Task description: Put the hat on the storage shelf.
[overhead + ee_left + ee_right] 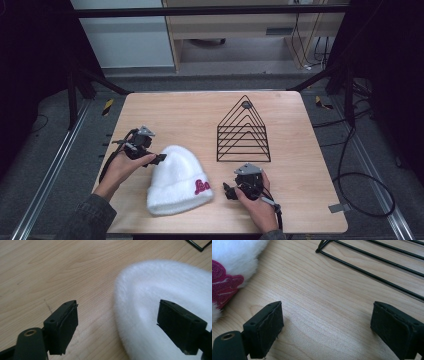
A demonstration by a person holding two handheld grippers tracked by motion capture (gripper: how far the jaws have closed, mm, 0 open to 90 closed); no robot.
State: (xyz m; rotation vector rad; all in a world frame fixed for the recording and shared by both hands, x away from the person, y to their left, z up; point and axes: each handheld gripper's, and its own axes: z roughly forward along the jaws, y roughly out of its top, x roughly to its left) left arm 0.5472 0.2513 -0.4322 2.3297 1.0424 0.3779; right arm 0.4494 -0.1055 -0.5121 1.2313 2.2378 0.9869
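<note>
The white beanie [176,180] is laid flat on the counter [200,115], so its crown edge can be reached by the left hand-held gripper [161,158], jaws apart; the right hand-held gripper [227,191] is parked apart nearby.

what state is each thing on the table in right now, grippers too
white beanie: lying flat on the table, logo side up, not gripped
wire rack: standing upright, untouched
left gripper: jaws open, at the beanie's edge, not pressing on it
right gripper: jaws open, nothing between them, between beanie and rack
table: level, bare wood around the things
</note>
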